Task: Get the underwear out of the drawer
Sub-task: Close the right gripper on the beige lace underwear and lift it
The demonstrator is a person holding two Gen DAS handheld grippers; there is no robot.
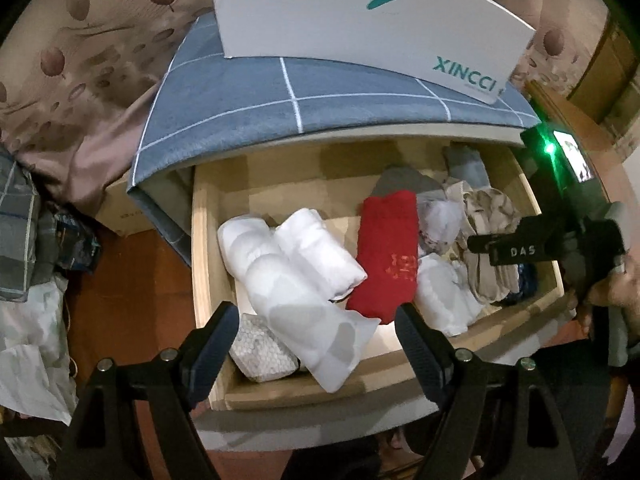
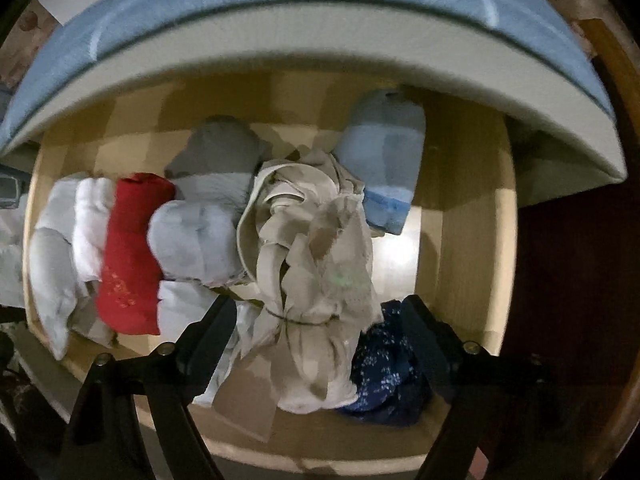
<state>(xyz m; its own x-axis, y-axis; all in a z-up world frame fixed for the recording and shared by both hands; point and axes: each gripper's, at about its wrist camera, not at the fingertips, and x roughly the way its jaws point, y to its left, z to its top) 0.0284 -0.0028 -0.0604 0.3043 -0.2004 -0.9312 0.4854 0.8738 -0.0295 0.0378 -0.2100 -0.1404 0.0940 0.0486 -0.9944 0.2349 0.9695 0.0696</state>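
Drawer open, right gripper reaching for the beige bundle; nothing lifted out yet.

I am holding the left gripper (image 1: 316, 344) above the drawer (image 1: 208, 280), jaws wide apart and gripping nothing, with white rolls (image 1: 304, 264) and a red roll (image 1: 388, 256) lying below. I am pointing the right gripper (image 2: 320, 332) straight down at the beige bundle (image 2: 312, 264), which is lying at the centre of the right wrist view, with a navy piece (image 2: 384, 372) at 4 o'clock and a blue sock (image 2: 384, 160) at 1 o'clock. Its jaws are standing apart, straddling the bundle's near end; the pads are not pressing yet. I judge opening done; gripping and lifting out are remaining.
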